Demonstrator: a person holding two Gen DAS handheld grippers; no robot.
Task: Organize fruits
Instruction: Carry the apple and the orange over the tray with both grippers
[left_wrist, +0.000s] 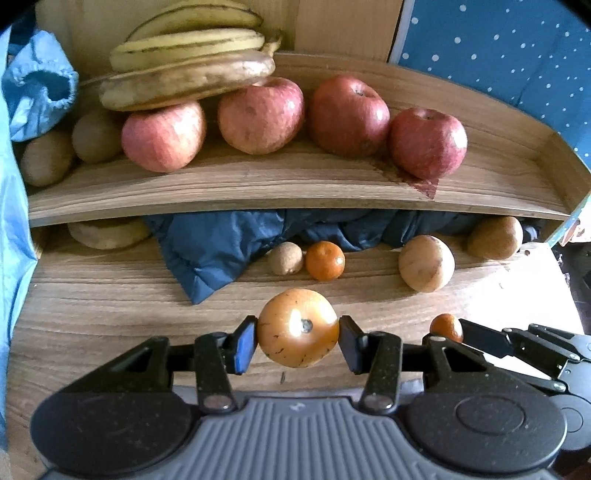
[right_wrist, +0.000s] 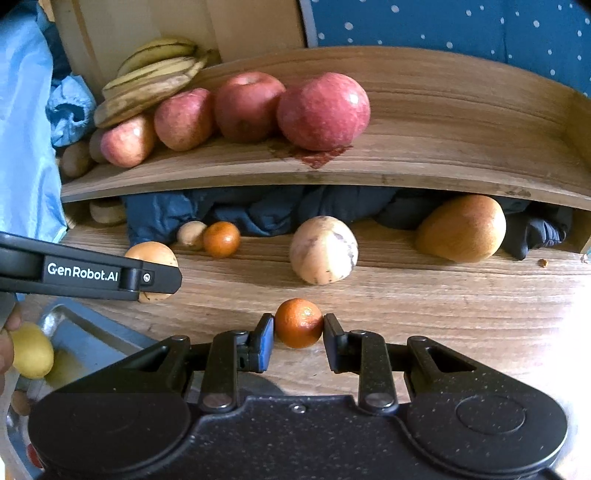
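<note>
left gripper (left_wrist: 297, 339) clamped on round tan-orange speckled pear (left_wrist: 297, 326), near side of wooden tabletop (left_wrist: 110, 306) | right gripper (right_wrist: 298, 329) clamped on small orange mandarin (right_wrist: 298, 323), just right of pear

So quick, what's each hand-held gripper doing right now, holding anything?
Left hand-held gripper: closed on a tan, speckled round fruit.
Right hand-held gripper: closed on a small orange mandarin.

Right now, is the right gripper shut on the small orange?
Shut on it: in the right wrist view both pads touch the small orange between the right gripper fingers.
</note>
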